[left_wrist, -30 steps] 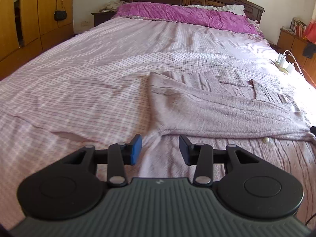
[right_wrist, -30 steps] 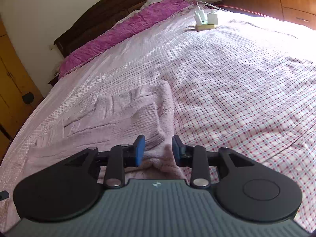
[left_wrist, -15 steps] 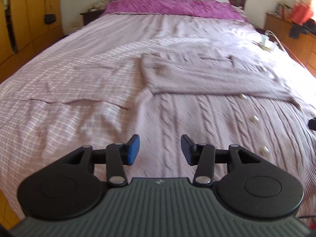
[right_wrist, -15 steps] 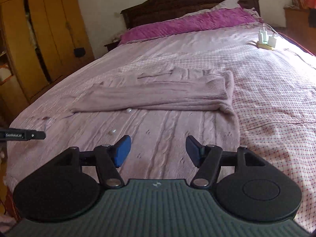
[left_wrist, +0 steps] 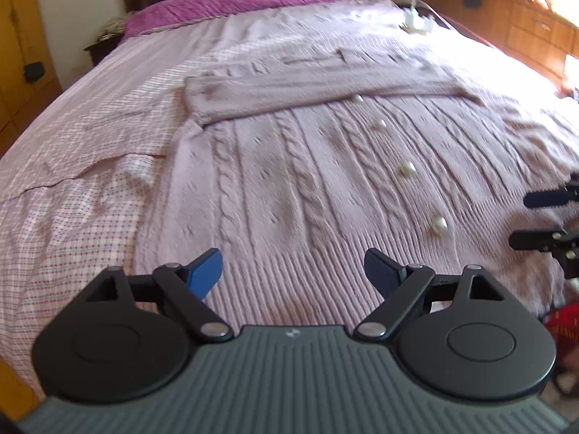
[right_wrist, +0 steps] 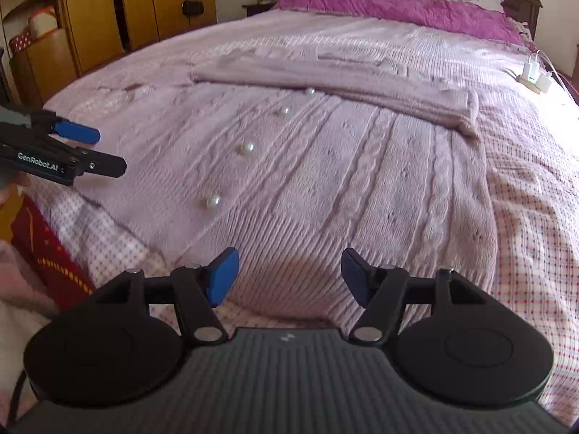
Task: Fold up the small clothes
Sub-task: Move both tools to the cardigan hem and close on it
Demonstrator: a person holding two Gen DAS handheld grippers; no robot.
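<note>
Just ahead of both hand-held grippers [left_wrist: 292,271] [right_wrist: 289,276]: cardigan [left_wrist: 307,181], flat.

A bed [right_wrist: 524,188] with a checked sheet fills the room. Wooden wardrobes [right_wrist: 144,3] stand by a pale wall; sunlight floods the dresser [left_wrist: 524,25]
</note>
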